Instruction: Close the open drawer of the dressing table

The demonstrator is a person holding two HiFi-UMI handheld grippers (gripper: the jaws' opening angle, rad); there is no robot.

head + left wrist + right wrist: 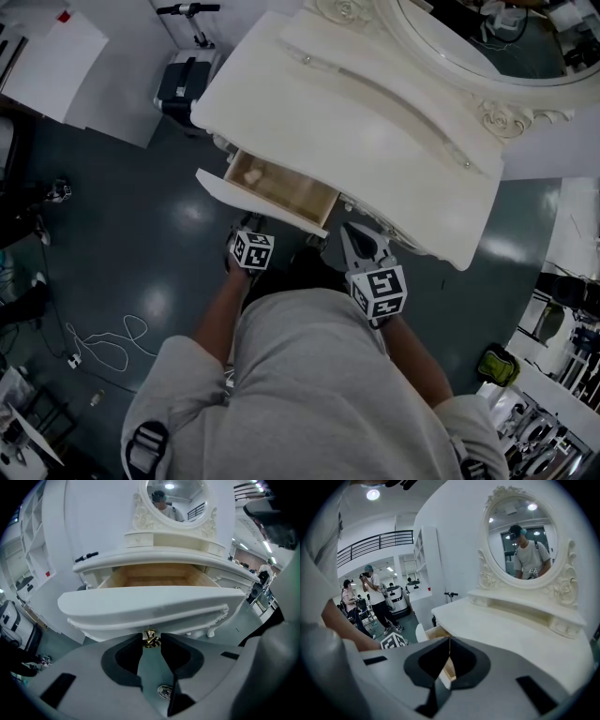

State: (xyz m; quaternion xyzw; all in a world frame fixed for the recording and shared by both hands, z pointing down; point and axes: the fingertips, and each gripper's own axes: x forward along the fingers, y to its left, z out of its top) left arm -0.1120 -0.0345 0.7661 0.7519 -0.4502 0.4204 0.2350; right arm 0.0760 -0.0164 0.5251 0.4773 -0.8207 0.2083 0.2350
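The cream dressing table (pixel 375 122) has one left drawer (pixel 281 192) pulled out, its pale wooden inside showing. The left gripper view puts the drawer's white front panel (pixel 154 604) right ahead. My left gripper (pixel 151 638) is shut on the small brass drawer knob (pixel 150 639) below that panel. From the head view, the left gripper (pixel 251 225) sits just under the drawer front. My right gripper (pixel 356 234) hangs shut and holds nothing, off to the right near the table's front edge. In the right gripper view, the right gripper (pixel 449 644) points over the drawer's corner (pixel 436 632).
An oval mirror (pixel 487 37) in a carved frame stands on the table's back. A grey wheeled machine (pixel 183 80) is parked left of the table. A white cable (pixel 108 342) lies on the dark floor. Two people (pixel 370 597) stand far off at left.
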